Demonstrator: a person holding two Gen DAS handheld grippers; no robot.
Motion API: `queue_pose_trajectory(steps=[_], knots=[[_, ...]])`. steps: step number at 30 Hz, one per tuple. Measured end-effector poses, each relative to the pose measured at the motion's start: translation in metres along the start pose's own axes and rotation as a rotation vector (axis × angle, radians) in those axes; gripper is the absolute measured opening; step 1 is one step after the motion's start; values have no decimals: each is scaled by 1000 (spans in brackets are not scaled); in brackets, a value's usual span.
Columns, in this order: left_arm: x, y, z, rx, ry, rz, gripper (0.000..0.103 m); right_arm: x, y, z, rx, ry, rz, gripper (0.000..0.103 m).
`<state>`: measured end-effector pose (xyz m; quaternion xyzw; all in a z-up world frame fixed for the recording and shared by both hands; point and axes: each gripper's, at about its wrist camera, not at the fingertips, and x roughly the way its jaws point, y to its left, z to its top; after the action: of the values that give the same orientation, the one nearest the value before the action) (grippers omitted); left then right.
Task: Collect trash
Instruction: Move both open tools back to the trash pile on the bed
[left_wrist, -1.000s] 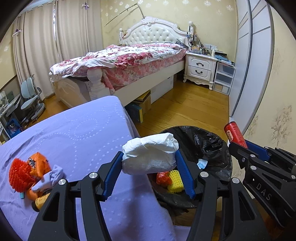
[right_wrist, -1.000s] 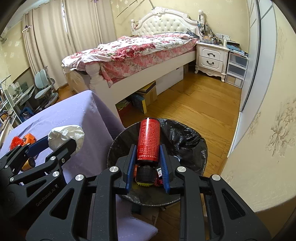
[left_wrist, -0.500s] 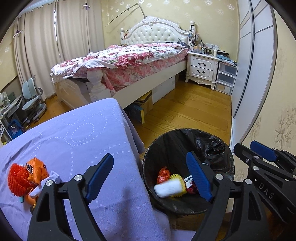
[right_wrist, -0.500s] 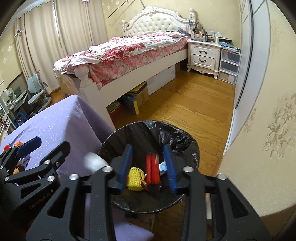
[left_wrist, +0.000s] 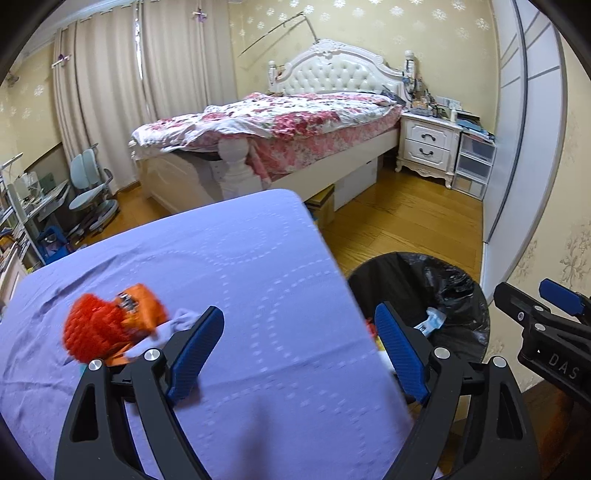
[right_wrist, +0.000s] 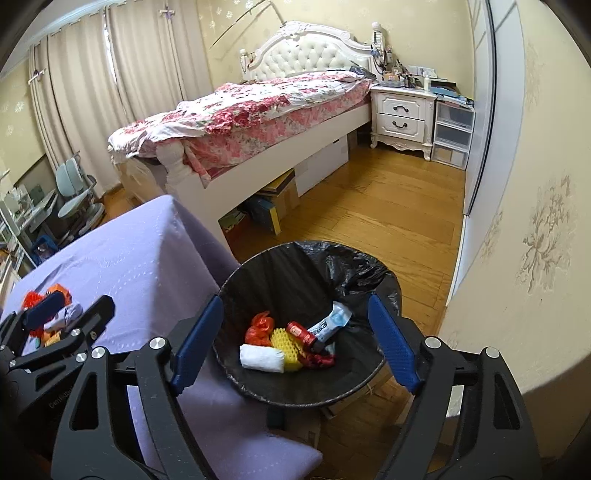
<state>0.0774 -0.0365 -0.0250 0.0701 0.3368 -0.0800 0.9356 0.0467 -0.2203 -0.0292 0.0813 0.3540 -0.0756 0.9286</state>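
Where it lies binned, red can (right_wrist: 300, 331) sits below right hand-held gripper (right_wrist: 295, 341)

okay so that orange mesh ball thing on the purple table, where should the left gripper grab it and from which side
Grip the orange mesh ball across its rounded middle, coming from above and the near side with the left gripper, whose jaws are opening with nothing between them. An orange wrapper and pale cloth crowd its right side, so keep the fingers off that side.

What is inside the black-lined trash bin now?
Inside the black-lined trash bin: white paper wad, yellow foam net, red can, orange-red bag, blue-white wrapper. Anything beneath them is hidden.
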Motion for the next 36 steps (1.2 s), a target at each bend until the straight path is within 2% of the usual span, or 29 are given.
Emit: queue_pose_trajectory(steps=[4,7,14,20,25,29,36], knots=[[-12,30,-13,-38,13,37,84,-2,20,-4,-13,12,41,81],[-21,54,-26,-59,18,76,84,-1,36,-9,-15,48,108,81],[-39,114,-55,-136,44,179,84,-1,104,-30,-109,112,213,81],[-49,157,-78,-166,69,284,84,-1,152,-44,-201,137,244,81],[-49,191,-93,-190,104,358,84,5,185,-50,-268,159,226,81],[-46,214,-97,-242,144,357,84,12,202,-48,-292,167,201,81],[-37,236,-97,-263,175,392,84,31,219,-39,-277,159,143,81]])
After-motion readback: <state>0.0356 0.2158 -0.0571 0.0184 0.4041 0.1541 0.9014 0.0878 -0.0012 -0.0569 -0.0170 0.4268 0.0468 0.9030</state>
